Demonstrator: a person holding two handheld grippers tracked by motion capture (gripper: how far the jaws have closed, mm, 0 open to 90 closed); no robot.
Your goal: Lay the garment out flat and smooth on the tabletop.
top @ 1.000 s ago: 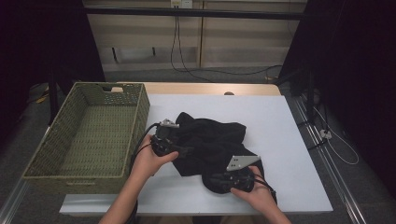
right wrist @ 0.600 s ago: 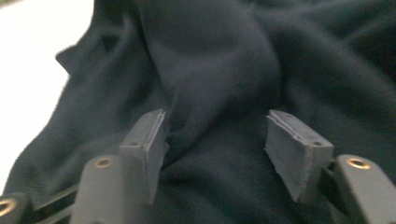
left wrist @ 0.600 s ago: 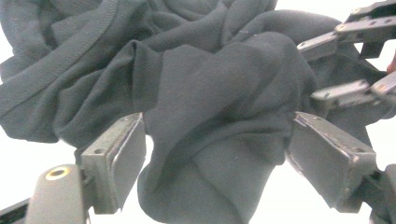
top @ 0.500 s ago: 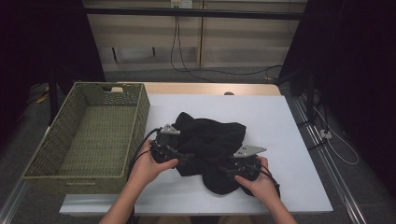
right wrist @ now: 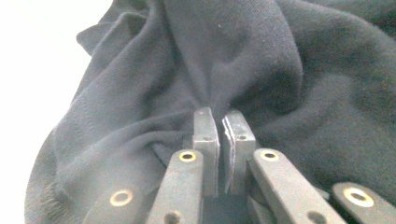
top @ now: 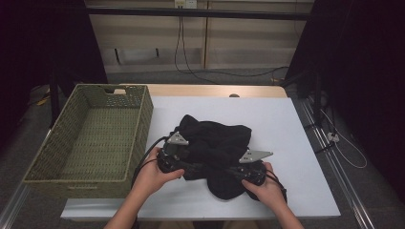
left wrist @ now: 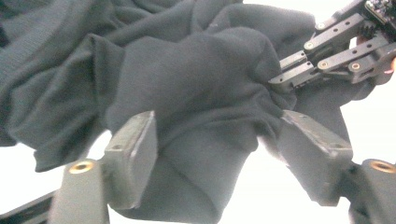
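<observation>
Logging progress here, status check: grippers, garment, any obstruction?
Right hand-held gripper shut on black garment. Left hand-held gripper closing, fabric bunched between jaws, not pinched. Wicker basket left, clear.

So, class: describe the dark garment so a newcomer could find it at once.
Start at the white table, right of the woven basket. The black garment lies crumpled near the front edge, between both grippers. It is the table's one soft, dark heap.

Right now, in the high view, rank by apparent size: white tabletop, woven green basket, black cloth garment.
1. White tabletop
2. Woven green basket
3. Black cloth garment, crumpled, so its real extent is unsure.
</observation>
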